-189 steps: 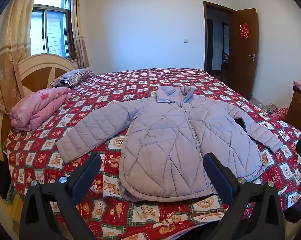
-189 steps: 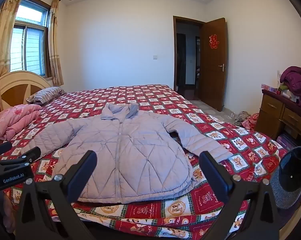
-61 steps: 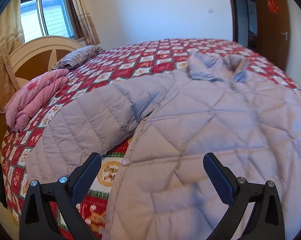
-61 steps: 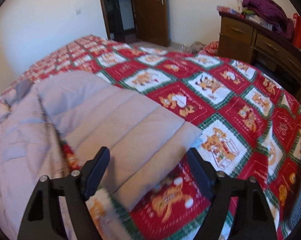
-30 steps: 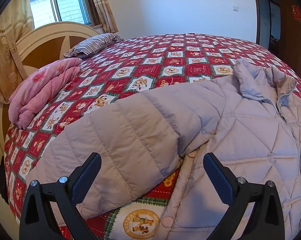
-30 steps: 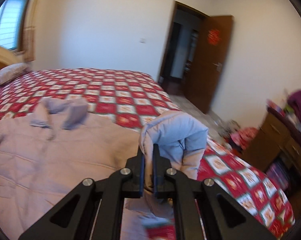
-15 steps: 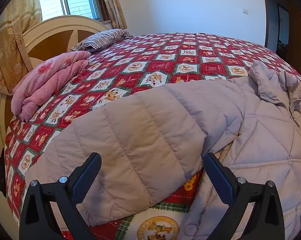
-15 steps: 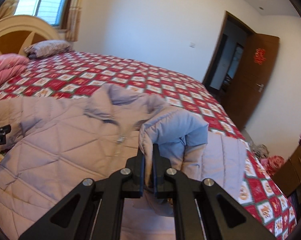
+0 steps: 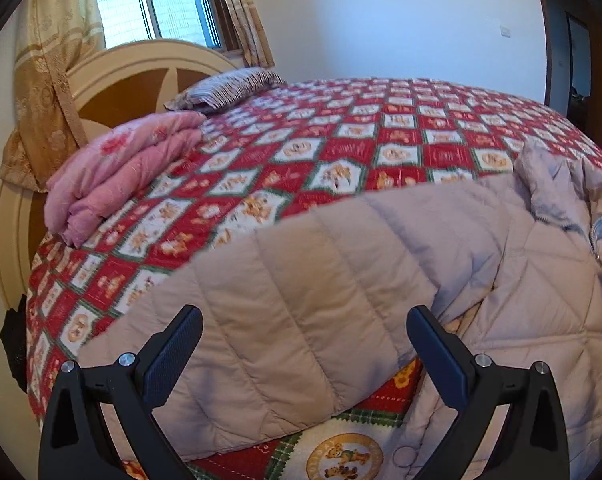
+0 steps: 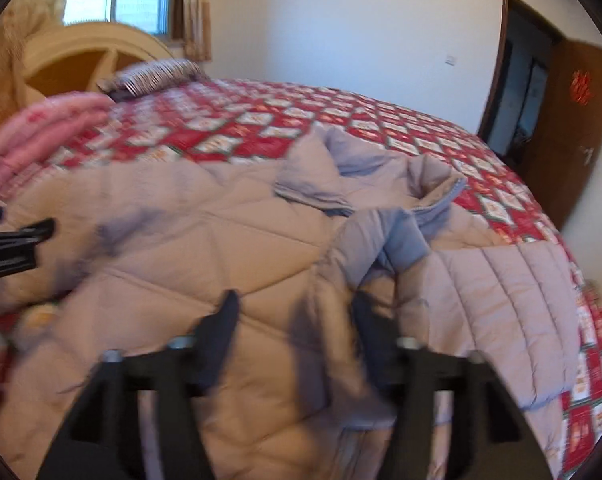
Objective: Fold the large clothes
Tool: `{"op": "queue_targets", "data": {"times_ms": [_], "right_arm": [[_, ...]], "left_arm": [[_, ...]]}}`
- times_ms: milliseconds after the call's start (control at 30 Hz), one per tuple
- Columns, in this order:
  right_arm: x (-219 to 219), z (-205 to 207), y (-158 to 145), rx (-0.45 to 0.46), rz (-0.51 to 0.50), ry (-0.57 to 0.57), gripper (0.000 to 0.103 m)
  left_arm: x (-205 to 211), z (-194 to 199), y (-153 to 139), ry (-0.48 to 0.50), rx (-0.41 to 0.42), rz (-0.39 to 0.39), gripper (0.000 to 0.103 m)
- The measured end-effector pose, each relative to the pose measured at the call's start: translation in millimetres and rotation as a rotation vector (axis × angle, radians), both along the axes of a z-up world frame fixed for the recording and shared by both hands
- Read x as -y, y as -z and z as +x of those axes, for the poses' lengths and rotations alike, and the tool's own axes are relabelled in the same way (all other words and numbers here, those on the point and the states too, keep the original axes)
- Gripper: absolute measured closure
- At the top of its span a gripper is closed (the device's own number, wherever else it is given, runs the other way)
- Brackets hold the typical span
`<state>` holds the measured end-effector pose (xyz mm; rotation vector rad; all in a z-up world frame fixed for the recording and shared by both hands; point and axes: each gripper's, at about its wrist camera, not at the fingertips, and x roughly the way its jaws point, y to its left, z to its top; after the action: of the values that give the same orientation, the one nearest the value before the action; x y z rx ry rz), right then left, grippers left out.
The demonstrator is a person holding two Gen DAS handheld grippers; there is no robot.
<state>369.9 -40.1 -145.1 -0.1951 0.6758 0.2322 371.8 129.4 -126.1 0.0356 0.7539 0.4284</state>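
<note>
The jacket [image 9: 381, 280] lies on the bed [image 9: 341, 152], its sleeve [image 9: 261, 320] toward 9 o'clock. A folded blanket [image 9: 121, 172] sits at 10 o'clock, a pillow [image 9: 225, 88] behind it against the headboard [image 9: 133, 76]. The door [image 10: 569, 128] stands at 2 o'clock.

Blurred by motion. Right gripper [image 10: 295, 322] low in the middle, jaws parted, dark fingers [image 10: 217, 330] over the front of a pale quilted jacket [image 10: 173, 264]. Sleeve [image 10: 497, 304] folded across the jacket just ahead and to the right, its cuff [image 10: 385, 240] lying between the fingertips and the collar [image 10: 329, 176]. Red patterned bedspread [image 10: 301, 116] beyond. Pink blanket [image 10: 41, 128] far left, striped pillow [image 10: 153, 74] behind it, brown door [image 10: 569, 120] far right. Left gripper [image 10: 17, 240] at the left edge
</note>
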Motion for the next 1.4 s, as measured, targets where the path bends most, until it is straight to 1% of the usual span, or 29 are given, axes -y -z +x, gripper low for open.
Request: {"op": "queue_targets", "data": {"times_ms": [33, 100, 133, 167, 200, 267, 300, 333, 400, 467, 533, 567, 600, 633, 667, 700, 767, 833, 867, 967, 1033, 1067, 1100, 1167, 1233, 1300, 1333, 1400], "right_arm": [[3.4, -8.4, -6.9, 0.013, 0.007, -0.005, 0.036], [13.0, -20.7, -18.3, 0.009, 0.045, -0.025, 0.036], [21.4, -25.9, -24.4, 0.005, 0.075, -0.028, 0.036], [39.3, -34.3, -33.4, 0.012, 0.11, -0.015, 0.036], [47.3, -35.1, -36.7, 0.018, 0.121, -0.001, 0.036], [89.5, -38.1, -46.3, 0.04, 0.154, 0.083, 0.036], [101.9, -35.6, -48.5, 0.048, 0.156, 0.119, 0.037], [130.4, -31.4, -50.2, 0.063, 0.143, 0.208, 0.039], [172.7, -21.2, -49.1, 0.065, 0.15, 0.331, 0.046], [206.4, -13.1, -46.4, 0.071, 0.14, 0.433, 0.046], [230.8, -1.7, -41.4, 0.074, 0.129, 0.489, 0.046], [244.1, 9.4, -34.5, 0.062, 0.129, 0.515, 0.048], [250.0, 17.8, -28.6, 0.045, 0.129, 0.531, 0.052], [251.7, 26.5, -21.8, 0.027, 0.134, 0.532, 0.053], [250.5, 33.5, -16.7, 0.012, 0.134, 0.517, 0.053], [248.2, 36.2, -12.3, -0.004, 0.127, 0.49, 0.053], [220.0, 50.5, 4.6, -0.052, 0.078, 0.395, 0.053], [205.2, 51.2, 17.8, -0.071, 0.024, 0.356, 0.053], [191.2, 54.7, 29.2, -0.081, -0.029, 0.356, 0.053], [182.3, 58.2, 49.6, -0.087, -0.103, 0.362, 0.053], [183.3, 56.9, 58.2, -0.085, -0.115, 0.364, 0.053], [183.1, 57.9, 59.4, -0.091, -0.114, 0.365, 0.053], [184.9, 56.7, 59.7, -0.097, -0.113, 0.366, 0.053], [185.3, 57.4, 58.5, -0.104, -0.115, 0.364, 0.053], [184.5, 54.5, 49.9, -0.107, -0.103, 0.357, 0.053], [191.9, 44.2, 27.4, -0.07, -0.022, 0.368, 0.053], [197.5, 37.0, 9.5, -0.016, 0.043, 0.374, 0.053], [203.5, 37.2, -13.3, 0.05, 0.105, 0.388, 0.053]], "left_arm": [[2.9, -0.1, -4.5, -0.001, 0.007, 0.001, 0.001], [15.4, 1.4, -15.7, 0.015, 0.026, -0.009, 0.001], [26.8, 2.8, -21.9, 0.034, 0.038, -0.011, 0.001], [39.9, 4.9, -27.1, 0.055, 0.047, -0.008, 0.001], [53.0, 7.2, -31.4, 0.077, 0.053, -0.004, 0.001], [86.0, 15.6, -38.0, 0.126, 0.057, 0.006, 0.001], [103.0, 19.7, -39.2, 0.146, 0.061, 0.016, 0.001], [118.4, 24.6, -39.6, 0.165, 0.064, 0.025, 0.001], [147.9, 35.6, -35.2, 0.194, 0.056, 0.051, 0.001], [174.7, 48.0, -21.9, 0.213, 0.043, 0.109, 0.001], [191.7, 60.7, -2.1, 0.196, 0.017, 0.206, 0.001], [197.1, 69.0, 12.4, 0.183, -0.003, 0.275, 0.001], [197.5, 74.6, 23.2, 0.166, -0.023, 0.325, 0.001], [194.4, 80.2, 34.4, 0.146, -0.045, 0.365, 0.001], [188.9, 83.1, 42.0, 0.133, -0.062, 0.371, 0.001], [179.2, 86.1, 49.6, 0.117, -0.079, 0.363, 0.001], [160.8, 89.0, 59.2, 0.09, -0.093, 0.339, 0.001], [142.9, 91.6, 64.8, 0.081, -0.094, 0.286, 0.001], [137.9, 91.4, 66.9, 0.072, -0.094, 0.268, 0.001], [128.3, 92.2, 71.0, 0.068, -0.091, 0.215, 0.001], [128.6, 92.4, 71.8, 0.072, -0.088, 0.208, 0.001], [130.2, 92.3, 70.7, 0.068, -0.094, 0.219, 0.001], [130.7, 90.8, 67.4, 0.065, -0.093, 0.214, 0.001], [130.6, 81.8, 51.1, 0.065, -0.069, 0.163, 0.001], [132.9, 64.7, 21.3, 0.083, 0.016, 0.098, 0.001], [143.2, 55.0, -2.7, 0.116, 0.09, 0.082, 0.001], [150.1, 54.4, -10.3, 0.136, 0.108, 0.077, 0.001], [170.6, 59.3, -18.4, 0.194, 0.12, 0.081, 0.001]]}}
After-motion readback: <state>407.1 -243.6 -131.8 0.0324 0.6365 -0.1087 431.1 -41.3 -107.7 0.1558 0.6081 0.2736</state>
